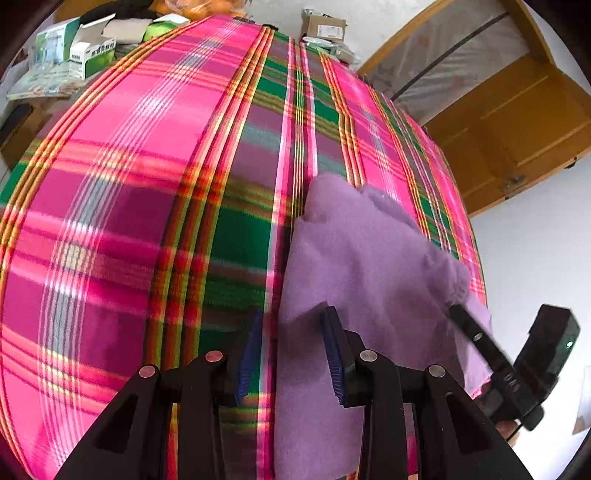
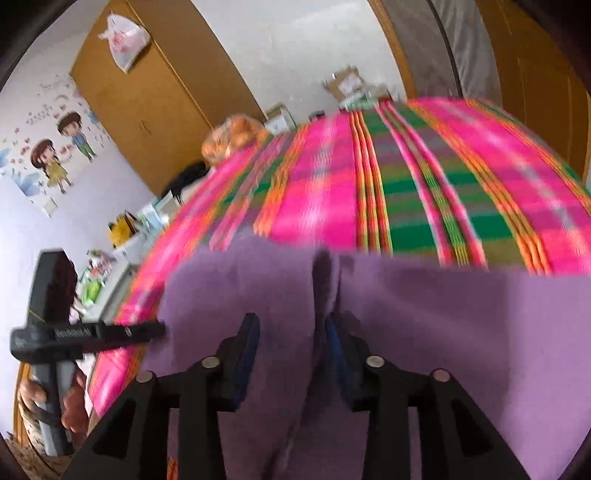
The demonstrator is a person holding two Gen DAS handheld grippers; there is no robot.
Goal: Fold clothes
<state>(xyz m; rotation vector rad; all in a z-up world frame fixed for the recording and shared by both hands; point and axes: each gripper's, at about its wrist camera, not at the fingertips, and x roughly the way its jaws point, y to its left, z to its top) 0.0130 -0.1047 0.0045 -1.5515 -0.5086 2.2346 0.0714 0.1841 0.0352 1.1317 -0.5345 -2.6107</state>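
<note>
**A:** What filled the views?

**B:** A pink and green plaid sheet [image 1: 147, 184], spread flat. On it, by the near edge, lay the purple cloth [image 1: 369, 258], bunched into soft folds, with one raised ridge just ahead of the right gripper [image 2: 291, 317].

**A:** And around it?

**B:** A wooden door [image 1: 517, 129] stood past the far side, and a brown cupboard [image 2: 147, 103] had a plastic bag [image 2: 123, 40] hanging on it. A wall sticker [image 2: 55, 158] showed two cartoon children. Along the sheet's far edge sat green-and-white boxes [image 1: 92, 51], a cardboard box [image 1: 325, 27] and a bag of oranges [image 2: 232, 136].

**A:** Anything in the way?

**B:** Nothing lay on the cloth except the tools. The sheet to the left of it was bare.

**A:** The grippers?

**B:** The left gripper [image 1: 292, 312] had its jaws apart over the cloth's left edge, one finger above plaid and the other above purple, not pinching. The right one's jaws were also parted above the cloth, grasping nothing. A hand [image 2: 72, 404] wrapped the left tool's handle.

**A:** Any writing?

**B:** There was white lettering on the left tool's bar, too blurred to read. The print on the boxes was too small.
</note>
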